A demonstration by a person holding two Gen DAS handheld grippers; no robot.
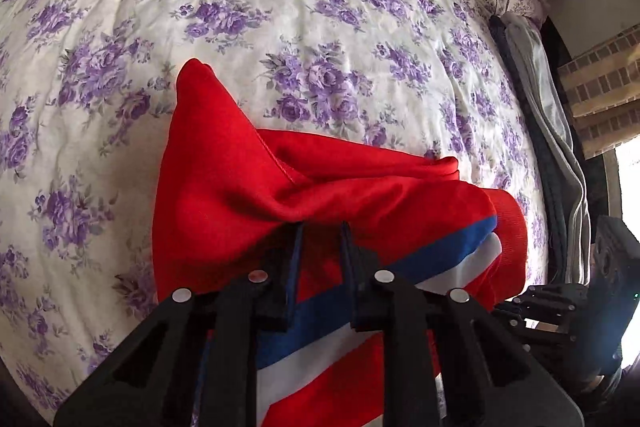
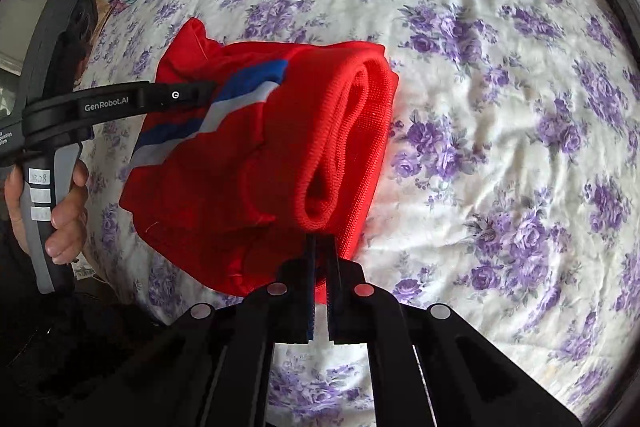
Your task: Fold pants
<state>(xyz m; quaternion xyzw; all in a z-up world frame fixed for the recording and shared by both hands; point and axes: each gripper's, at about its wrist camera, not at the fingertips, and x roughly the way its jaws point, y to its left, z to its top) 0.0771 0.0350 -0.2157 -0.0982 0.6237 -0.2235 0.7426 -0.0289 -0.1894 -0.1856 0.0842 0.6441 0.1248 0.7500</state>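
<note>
The pants (image 2: 224, 187) are looking like soft red cloth with a bumpy knitted cuff (image 2: 344, 147). The bed (image 2: 500, 107) sheet is looking crinkly. The gripper (image 2: 322, 239) is looking like dull black plastic.

Left gripper (image 1: 320, 227): black, angled steeply down, jaws narrowly apart with red cloth between them; whether the pads press cannot be told. Left hand (image 2: 60, 211): bare, fingers wrapped round the grey handle. Right gripper (image 2: 322, 239): black, pointing steeply down, jaws drawn fully together, tips at a ribbed red edge.
</note>
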